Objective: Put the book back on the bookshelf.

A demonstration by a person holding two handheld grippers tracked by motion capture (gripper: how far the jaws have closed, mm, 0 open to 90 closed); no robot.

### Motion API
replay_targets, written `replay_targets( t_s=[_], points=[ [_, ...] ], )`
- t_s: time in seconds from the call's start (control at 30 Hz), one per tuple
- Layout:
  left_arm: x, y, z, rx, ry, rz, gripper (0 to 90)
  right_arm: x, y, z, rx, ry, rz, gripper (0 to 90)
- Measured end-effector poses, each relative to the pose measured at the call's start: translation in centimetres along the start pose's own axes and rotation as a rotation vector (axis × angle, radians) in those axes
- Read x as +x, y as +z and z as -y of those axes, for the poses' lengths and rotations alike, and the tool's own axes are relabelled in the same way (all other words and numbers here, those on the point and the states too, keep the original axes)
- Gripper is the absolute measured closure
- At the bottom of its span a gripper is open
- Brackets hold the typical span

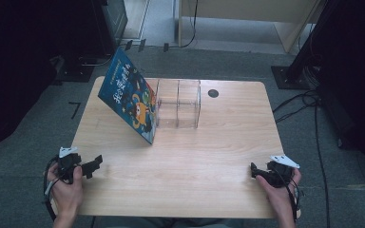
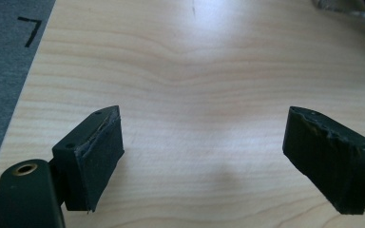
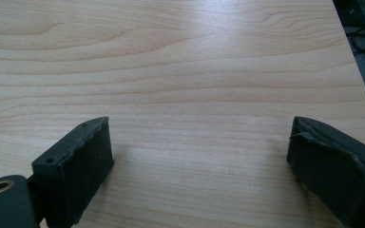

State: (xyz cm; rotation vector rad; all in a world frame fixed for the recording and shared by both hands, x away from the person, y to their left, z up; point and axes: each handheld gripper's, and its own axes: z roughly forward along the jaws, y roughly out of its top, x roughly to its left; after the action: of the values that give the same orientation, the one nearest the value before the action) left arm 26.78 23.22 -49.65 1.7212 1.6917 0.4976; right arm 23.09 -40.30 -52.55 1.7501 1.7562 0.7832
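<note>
Both tools, left (image 1: 94,165) and right (image 1: 255,171), jaws wide apart over bare table (image 1: 180,156); book (image 1: 129,95) title too small to read

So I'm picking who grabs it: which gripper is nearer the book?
Left. The left gripper sits just front-left of the book; the right gripper is far off, front-right.

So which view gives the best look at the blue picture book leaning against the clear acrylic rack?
The high view: the blue picture book shows there whole, tilted, its cover facing the camera and its top edge against the clear acrylic rack. The left and right gripper views look at bare wooden tabletop between open jaws.
</note>
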Motion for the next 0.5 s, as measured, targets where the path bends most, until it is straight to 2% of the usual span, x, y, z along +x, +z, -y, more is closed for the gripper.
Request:
replay_targets(
  t_s=[0.13, 0.3, 0.5],
  points=[
    [0.6, -0.3, 0.7, -0.002, -0.003, -0.015, 13.8, 0.0, 0.0, 0.0, -0.001, -0.005, -0.005, 7.4],
    [0.7, -0.4, 1.7, 0.009, 0.025, -0.041, 13.8, 0.0, 0.0, 0.0, -0.001, -0.007, -0.008, 7.4],
    [0.5, -0.6, 2.2, -0.005, 0.065, -0.076, 13.8, 0.0, 0.0, 0.0, -0.002, -0.005, -0.007, 7.5]
  ],
)
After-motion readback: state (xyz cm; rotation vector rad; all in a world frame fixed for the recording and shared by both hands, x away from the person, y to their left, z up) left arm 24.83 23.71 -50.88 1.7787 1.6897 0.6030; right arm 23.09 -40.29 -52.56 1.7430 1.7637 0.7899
